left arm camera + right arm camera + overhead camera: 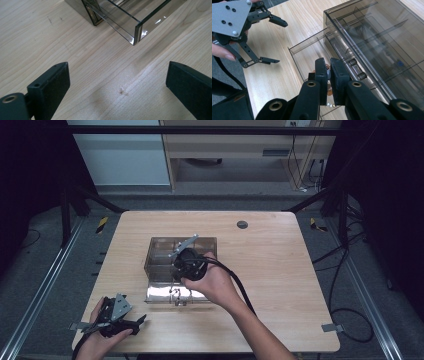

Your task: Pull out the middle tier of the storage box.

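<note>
The left gripper (117,82) holds its jaws wide apart over bare wooden table (50,37) — a clear plastic box (130,22) lies ahead

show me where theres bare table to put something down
Bare wood lies right of the clear box, out to the table edge, and behind it. It is crowded at the pulled-out drawer, under the right gripper, and near the left gripper.

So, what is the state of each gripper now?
Left gripper: open, holding nothing.
Right gripper: closed on a small object over the open drawer; which object cannot be told.
</note>
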Tool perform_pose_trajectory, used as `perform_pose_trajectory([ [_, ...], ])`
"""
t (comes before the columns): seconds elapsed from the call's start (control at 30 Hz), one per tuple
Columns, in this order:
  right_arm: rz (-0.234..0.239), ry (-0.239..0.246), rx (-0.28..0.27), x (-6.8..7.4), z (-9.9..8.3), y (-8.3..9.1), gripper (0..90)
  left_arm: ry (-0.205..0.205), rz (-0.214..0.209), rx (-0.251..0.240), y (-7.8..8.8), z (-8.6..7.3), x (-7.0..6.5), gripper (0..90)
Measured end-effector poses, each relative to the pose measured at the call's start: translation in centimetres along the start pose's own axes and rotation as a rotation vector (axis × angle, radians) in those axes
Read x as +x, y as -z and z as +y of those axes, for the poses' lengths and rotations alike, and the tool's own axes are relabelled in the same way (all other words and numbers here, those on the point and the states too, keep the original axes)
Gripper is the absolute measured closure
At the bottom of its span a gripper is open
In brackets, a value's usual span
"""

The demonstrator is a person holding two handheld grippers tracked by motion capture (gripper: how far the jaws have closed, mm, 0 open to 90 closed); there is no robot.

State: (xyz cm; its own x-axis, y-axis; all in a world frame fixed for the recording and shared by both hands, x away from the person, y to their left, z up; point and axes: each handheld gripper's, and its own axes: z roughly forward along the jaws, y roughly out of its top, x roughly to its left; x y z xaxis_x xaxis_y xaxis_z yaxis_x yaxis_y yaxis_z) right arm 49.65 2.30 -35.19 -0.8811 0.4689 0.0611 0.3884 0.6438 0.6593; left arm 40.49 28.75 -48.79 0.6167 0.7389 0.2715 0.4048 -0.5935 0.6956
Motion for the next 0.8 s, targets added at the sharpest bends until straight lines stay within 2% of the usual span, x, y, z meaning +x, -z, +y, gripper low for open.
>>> perform_pose_trajectory([
  [0.2,0.009,-0.014,0.023,-0.3,-0.6,-0.7,85.1,0.0,0.0,0.0,0.0,0.0,0.0,5.4],
  [0.8,0.016,-0.023,0.029,-0.3,-1.9,-1.9,85.1,0.0,-0.002,0.002,0.0,0.0,0.0,5.4],
])
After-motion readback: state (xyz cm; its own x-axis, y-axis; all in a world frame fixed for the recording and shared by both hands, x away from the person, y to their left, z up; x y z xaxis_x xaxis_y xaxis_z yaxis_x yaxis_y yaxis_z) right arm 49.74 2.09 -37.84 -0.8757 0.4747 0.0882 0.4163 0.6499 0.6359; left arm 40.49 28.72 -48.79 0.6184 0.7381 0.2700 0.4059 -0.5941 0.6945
